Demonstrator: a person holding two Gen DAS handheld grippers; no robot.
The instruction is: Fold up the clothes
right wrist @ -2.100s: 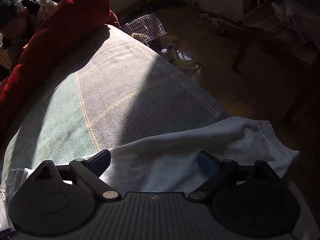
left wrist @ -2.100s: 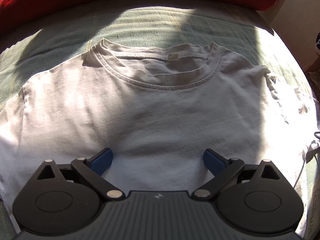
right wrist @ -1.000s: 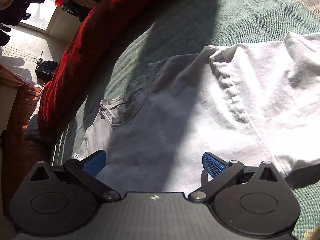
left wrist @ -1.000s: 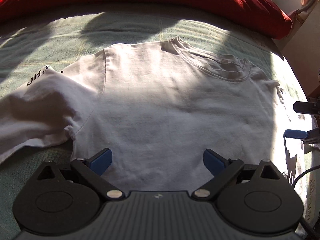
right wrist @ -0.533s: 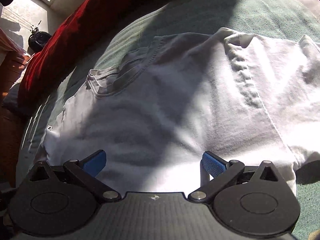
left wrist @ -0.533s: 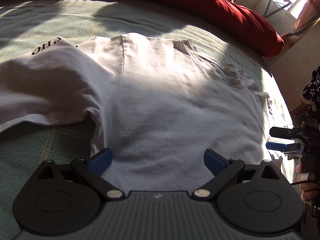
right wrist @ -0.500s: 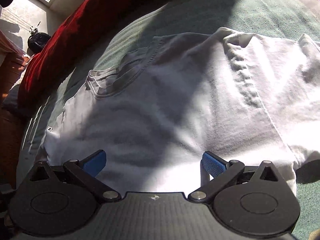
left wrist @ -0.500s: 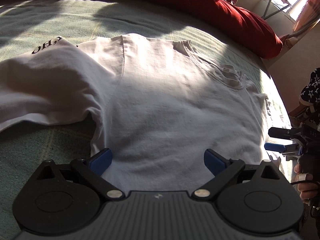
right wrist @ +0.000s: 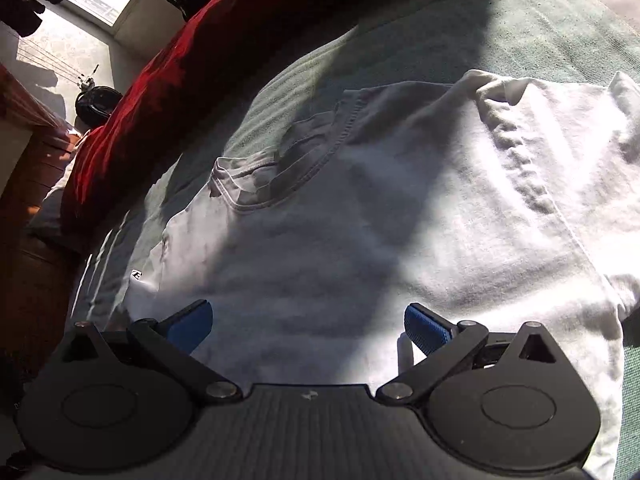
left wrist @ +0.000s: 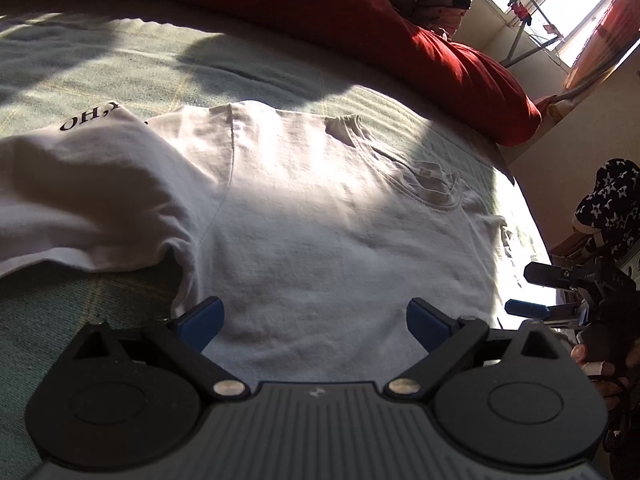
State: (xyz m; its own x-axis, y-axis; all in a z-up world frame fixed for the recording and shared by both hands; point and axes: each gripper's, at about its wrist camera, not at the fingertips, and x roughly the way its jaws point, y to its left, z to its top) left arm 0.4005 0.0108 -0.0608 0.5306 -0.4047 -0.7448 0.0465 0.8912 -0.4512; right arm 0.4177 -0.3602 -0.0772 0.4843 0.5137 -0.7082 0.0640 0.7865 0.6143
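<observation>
One white cotton T-shirt (left wrist: pixel 320 240) lies spread flat on the green woven bedspread (left wrist: pixel 120 68), its ribbed neckline (left wrist: pixel 432 184) toward the long red pillow (left wrist: pixel 360 12) and its body running from there down to the hem, which lies under both cameras. That collar-to-hem line is its long axis. One sleeve (left wrist: pixel 80 208) is spread out to the left in the left wrist view, with black lettering at its far edge.

The left gripper (left wrist: pixel 314 322) hangs over the lower body of the shirt, near the armpit seam of that sleeve, its blue-padded fingers (left wrist: pixel 200 320) spread wide with nothing between them. The right gripper (right wrist: pixel 308 326) hangs over the opposite side of the same shirt, fingers (right wrist: pixel 426 330) likewise apart and empty; in the left wrist view it shows at the far right edge (left wrist: pixel 536 292), beyond the shirt's side. Whether any pad touches the cloth cannot be told.

So the shirt lies straight ahead of and below both pairs of fingers, one gripper to each side. The left is nearer the spread sleeve, so a first fold inward there would likely fall to it.

Count: one shirt, one pillow, two grippers. No fold shows yet.
</observation>
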